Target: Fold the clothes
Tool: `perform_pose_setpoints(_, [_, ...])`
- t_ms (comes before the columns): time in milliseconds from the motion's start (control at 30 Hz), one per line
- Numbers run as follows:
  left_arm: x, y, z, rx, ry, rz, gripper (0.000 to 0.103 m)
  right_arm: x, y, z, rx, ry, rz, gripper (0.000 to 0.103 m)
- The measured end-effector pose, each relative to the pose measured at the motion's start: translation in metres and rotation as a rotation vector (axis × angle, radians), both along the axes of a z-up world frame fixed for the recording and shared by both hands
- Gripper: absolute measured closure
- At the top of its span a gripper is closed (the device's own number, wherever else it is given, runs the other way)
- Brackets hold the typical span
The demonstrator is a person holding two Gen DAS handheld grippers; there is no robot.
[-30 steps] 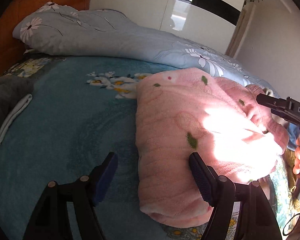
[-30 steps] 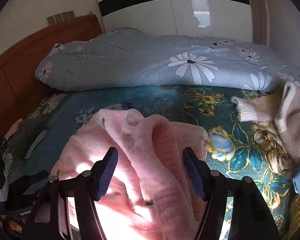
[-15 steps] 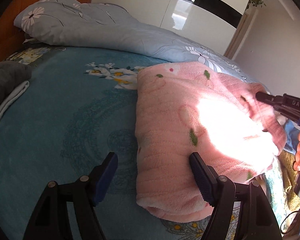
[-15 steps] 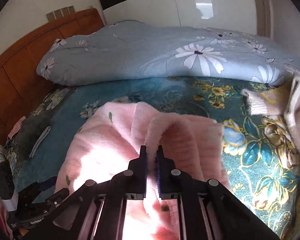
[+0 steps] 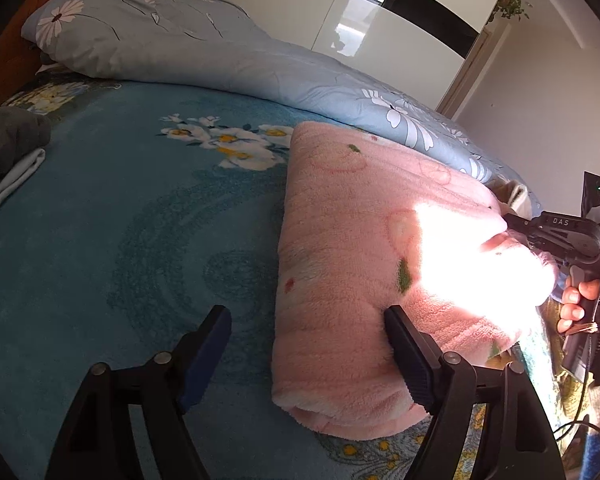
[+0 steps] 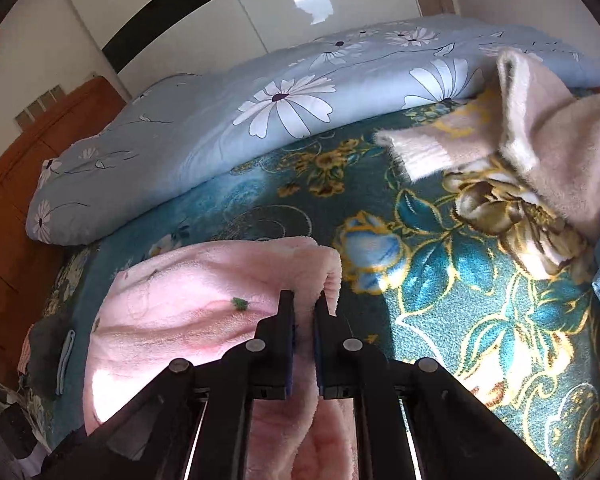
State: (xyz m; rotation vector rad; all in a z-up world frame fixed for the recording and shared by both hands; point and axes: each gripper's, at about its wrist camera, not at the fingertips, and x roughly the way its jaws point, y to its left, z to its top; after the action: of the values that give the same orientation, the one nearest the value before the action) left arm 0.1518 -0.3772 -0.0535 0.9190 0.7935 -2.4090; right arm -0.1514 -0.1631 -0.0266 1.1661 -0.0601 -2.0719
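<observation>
Right claw (image 6: pixel 303 304) grips pink fleece (image 5: pixel 364 248) on bed (image 5: pixel 120 240).
Left claw (image 5: pixel 308 340) opening, straddling fleece's near edge, pads not pressing it.

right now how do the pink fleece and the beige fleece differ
The pink fleece lies folded and smooth, with a fold pinched by the right gripper; the beige fleece lies crumpled and untouched. The pink has small green marks; the beige looks plain. Both are fuzzy and rest on the teal floral bedspread.

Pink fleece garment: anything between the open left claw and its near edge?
Nothing visible. The left claw hangs open over the teal blanket, one finger already against the pink fleece garment.
</observation>
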Motion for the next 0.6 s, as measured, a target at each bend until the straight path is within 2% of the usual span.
perform_pose_setpoints(67, [0.004,0.003,0.006,-0.016,0.017,-0.004,0.022,0.007,0.007,0.013,-0.043,0.004,0.017,0.090])
perform_pose_setpoints(133, [0.009,0.006,0.010,-0.024,0.035,0.006,0.022,0.017,0.020,0.026,-0.080,0.020,0.025,0.068])
perform_pose_setpoints(200, [0.013,0.008,0.012,-0.027,0.044,0.015,0.022,0.031,0.034,0.028,-0.100,0.006,0.040,0.057])
perform_pose_setpoints(267, [0.014,0.009,0.010,-0.020,0.039,0.010,0.022,0.046,0.048,0.025,-0.113,-0.021,0.065,0.057])
perform_pose_setpoints(433, [0.010,0.016,0.003,-0.006,0.004,-0.001,0.022,0.071,0.059,0.011,-0.095,-0.020,0.083,0.058])
perform_pose_setpoints(467, [0.011,0.017,0.003,-0.006,0.001,-0.001,0.022,0.073,0.059,0.009,-0.095,-0.021,0.088,0.062])
perform_pose_setpoints(500, [0.011,0.017,0.003,-0.006,-0.003,-0.002,0.022,0.075,0.059,0.007,-0.096,-0.021,0.092,0.078])
perform_pose_setpoints(533, [0.011,0.018,0.004,-0.005,-0.007,-0.003,0.022,0.077,0.058,0.008,-0.082,-0.011,0.100,0.085])
perform_pose_setpoints(600, [0.013,0.017,0.005,0.000,-0.006,-0.003,0.022,0.081,0.058,0.012,-0.075,0.010,0.118,0.090])
